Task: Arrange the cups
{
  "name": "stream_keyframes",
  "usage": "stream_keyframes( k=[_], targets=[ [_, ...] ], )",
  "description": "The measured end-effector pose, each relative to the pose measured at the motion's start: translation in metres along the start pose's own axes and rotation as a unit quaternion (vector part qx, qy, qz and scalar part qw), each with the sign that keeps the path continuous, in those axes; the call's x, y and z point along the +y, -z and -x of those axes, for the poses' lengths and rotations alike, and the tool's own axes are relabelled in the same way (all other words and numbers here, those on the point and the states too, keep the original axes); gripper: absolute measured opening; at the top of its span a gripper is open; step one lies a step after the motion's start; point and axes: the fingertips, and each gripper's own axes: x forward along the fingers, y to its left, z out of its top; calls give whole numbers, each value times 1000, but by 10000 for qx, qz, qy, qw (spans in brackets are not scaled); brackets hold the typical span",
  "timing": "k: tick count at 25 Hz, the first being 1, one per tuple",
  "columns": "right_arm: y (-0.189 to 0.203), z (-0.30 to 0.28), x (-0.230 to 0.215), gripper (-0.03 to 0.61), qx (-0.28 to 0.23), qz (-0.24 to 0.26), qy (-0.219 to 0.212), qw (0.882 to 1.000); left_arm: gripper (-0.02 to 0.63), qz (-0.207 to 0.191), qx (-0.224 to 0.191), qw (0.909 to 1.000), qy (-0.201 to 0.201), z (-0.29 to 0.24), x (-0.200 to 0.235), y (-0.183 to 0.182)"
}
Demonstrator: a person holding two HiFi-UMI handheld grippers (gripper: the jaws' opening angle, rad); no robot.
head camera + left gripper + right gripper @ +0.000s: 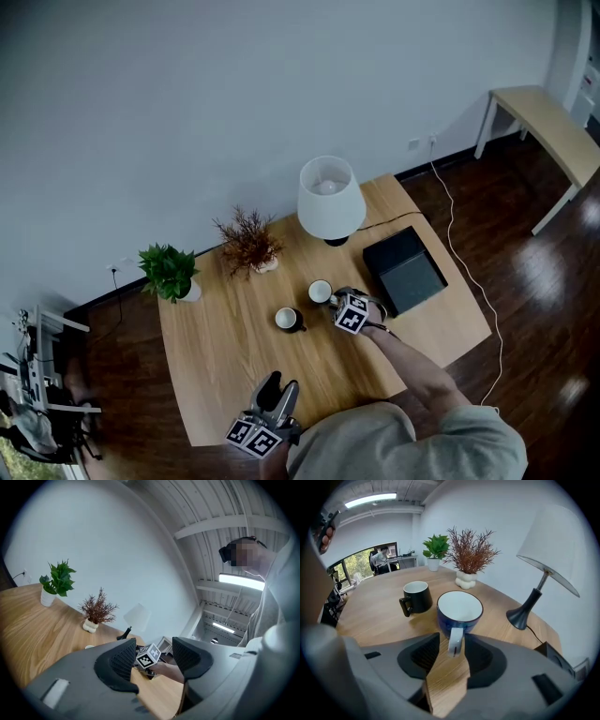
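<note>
A blue cup [459, 609] with a white inside stands on the wooden table [225, 366], seen as a small white-topped cup [320, 292] in the head view. Its white handle lies between the jaws of my right gripper [452, 651], close to the right pad, with a gap at the left. This gripper [336, 298] is open and points down at the cup. A black cup [417, 597] stands upright just left of the blue one, its handle to the left; the head view shows this black cup [290, 320] too. My left gripper [279, 384] is open and empty over the table's front edge [152, 660].
A white-shaded lamp [331, 199] stands behind the cups, with a black box [405, 270] to its right. A dried red plant [248, 242] and a green potted plant [171, 272] stand along the back edge. A light bench [548, 122] is at the far right.
</note>
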Motion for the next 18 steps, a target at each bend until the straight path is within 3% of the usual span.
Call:
stream_keyframes(
  k=[2, 4, 11, 15, 18],
  targets=[
    [2, -4, -1, 160, 106, 44, 88, 9999, 250, 14, -10, 10000, -6, 1, 0, 0],
    [2, -5, -3, 90, 123, 0, 179, 9998, 250, 28, -18, 10000, -8, 1, 1, 0],
    [5, 6, -13, 80, -336, -847, 221, 9956, 250, 103, -12, 9999, -9, 0, 3, 3],
    [0, 35, -26, 80, -1032, -1736, 181, 9792, 250, 119, 57, 9999, -9, -1, 6, 3],
    [0, 81, -72, 80, -1601, -2104, 596, 9626, 250, 106, 110, 9999, 29, -5, 3, 3]
  ],
)
